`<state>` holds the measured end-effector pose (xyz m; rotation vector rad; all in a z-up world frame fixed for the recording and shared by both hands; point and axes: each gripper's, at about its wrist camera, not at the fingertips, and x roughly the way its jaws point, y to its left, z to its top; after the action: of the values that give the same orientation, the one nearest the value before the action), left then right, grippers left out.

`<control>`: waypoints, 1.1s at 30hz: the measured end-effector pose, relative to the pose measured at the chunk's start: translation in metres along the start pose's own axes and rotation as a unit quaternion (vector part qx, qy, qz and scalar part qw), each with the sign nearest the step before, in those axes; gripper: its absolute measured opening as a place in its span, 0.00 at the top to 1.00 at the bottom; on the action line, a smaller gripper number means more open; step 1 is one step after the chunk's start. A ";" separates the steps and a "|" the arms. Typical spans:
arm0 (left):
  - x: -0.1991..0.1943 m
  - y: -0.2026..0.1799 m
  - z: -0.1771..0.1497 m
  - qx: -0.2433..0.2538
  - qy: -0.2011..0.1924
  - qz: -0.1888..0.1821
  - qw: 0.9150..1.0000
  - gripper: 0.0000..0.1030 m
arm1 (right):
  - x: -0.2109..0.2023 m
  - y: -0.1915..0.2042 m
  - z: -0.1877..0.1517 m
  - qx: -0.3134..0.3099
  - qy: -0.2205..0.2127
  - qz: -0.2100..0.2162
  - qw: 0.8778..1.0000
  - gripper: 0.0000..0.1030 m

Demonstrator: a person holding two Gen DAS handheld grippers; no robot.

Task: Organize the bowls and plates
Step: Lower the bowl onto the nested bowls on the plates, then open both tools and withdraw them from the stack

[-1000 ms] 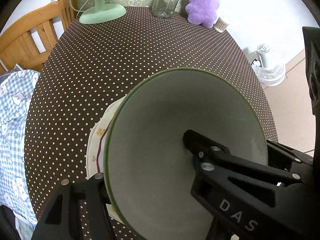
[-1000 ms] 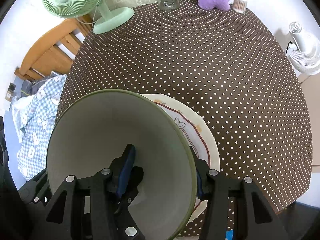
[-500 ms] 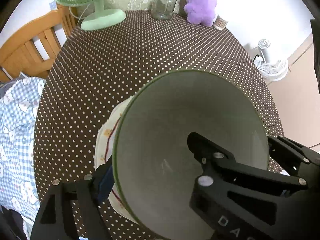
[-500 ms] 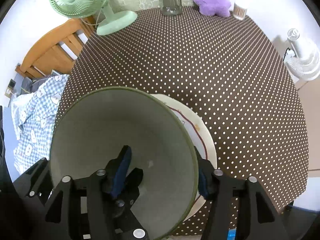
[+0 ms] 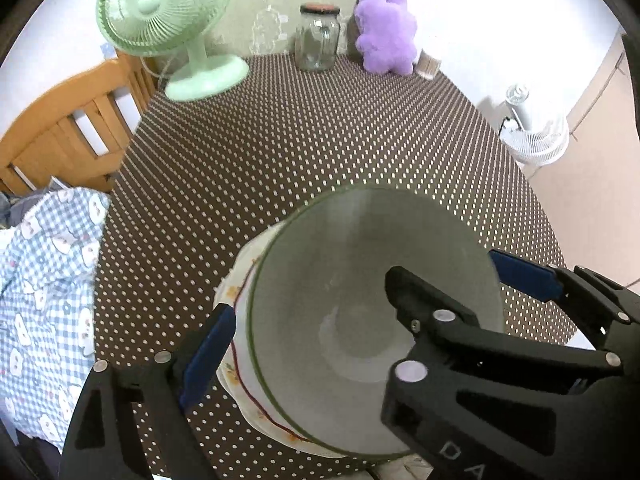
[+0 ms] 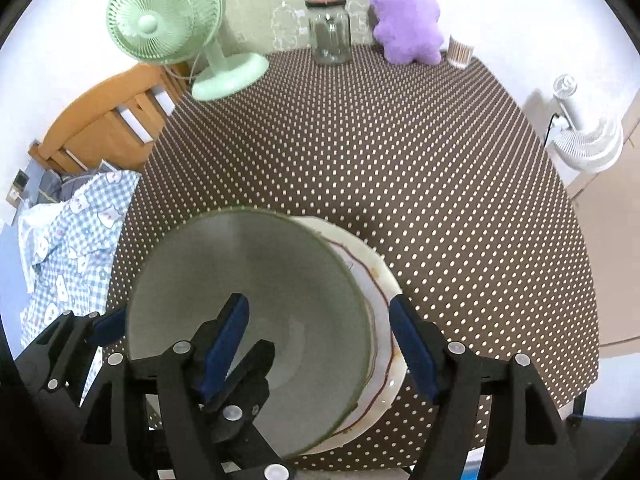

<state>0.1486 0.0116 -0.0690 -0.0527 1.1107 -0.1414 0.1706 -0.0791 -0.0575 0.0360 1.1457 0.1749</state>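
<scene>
A grey bowl with a green rim sits on a white plate with a red line and flowers, near the front edge of the brown dotted table. My left gripper straddles the bowl's left rim. Its jaws are opening, and neither the blue pad outside nor the black finger inside touches the rim. My right gripper straddles the right rim. Its jaws are also opening, with one pad inside the bowl and the other over the plate. Neither pad touches the bowl.
At the table's far edge stand a green desk fan, a glass jar, a purple plush toy and a small toothpick holder. A wooden chair with blue checked cloth is on the left. A white floor fan stands on the right.
Both grippers' jaws have spread away from the bowl's rim and let it go. Both have lifted a little, so the bowl looks smaller. The bowl stays on the plate.
</scene>
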 end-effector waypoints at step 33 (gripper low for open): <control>-0.115 -0.068 -0.091 -0.029 -0.237 0.099 0.966 0.01 | -0.142 -0.103 -0.103 -0.011 -0.223 0.000 0.975 0.17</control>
<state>0.0112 -0.0373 0.0012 -0.0255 0.6365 0.0832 0.0325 -0.2096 0.0162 0.0519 0.6950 0.1696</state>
